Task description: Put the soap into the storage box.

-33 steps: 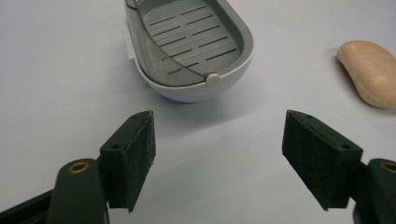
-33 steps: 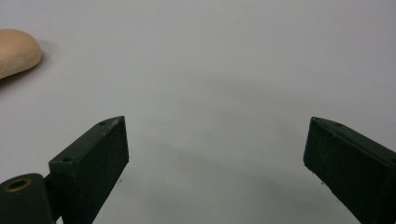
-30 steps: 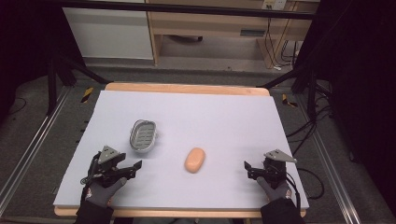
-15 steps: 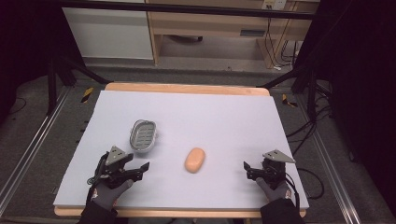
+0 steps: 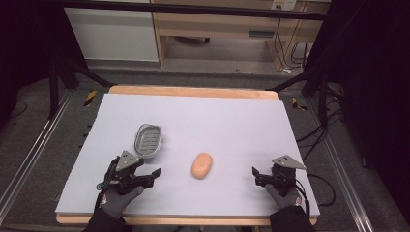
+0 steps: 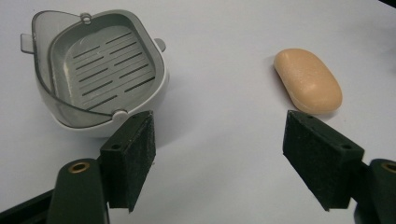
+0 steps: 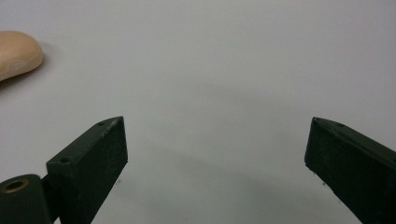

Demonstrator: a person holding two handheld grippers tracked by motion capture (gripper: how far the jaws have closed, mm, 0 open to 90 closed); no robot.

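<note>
So in the last second my left gripper [image 5: 155, 172] has slid in from the table's near-left corner toward the middle, and it's now pointing its spread fingers [image 6: 128, 163] at the gap between the soap dish [image 5: 147, 140] and the soap bar [image 5: 202, 166]. Nothing else has budged: the soap sits in the same spot and the dish hasn't shifted either. My read is that I'm lining up for a grab, and nothing is actually gripped yet.

From the left gripper view the dish [image 6: 98, 70] is up at about 11 o'clock of my fingers and the soap [image 6: 308, 80] at about 1 o'clock, both resting on the table [image 5: 232, 121], a little apart from each other.

The dish is empty. It's a grey tub with a slotted drain tray inside, and I can see bare slots all the way across, no soap, no water that I can make out.

My right gripper [image 5: 255, 170] hangs low at the near-right, fingers [image 7: 91, 168] wide apart with nothing between them, and the soap [image 7: 16, 53] is off at its 10 o'clock, well apart.
</note>
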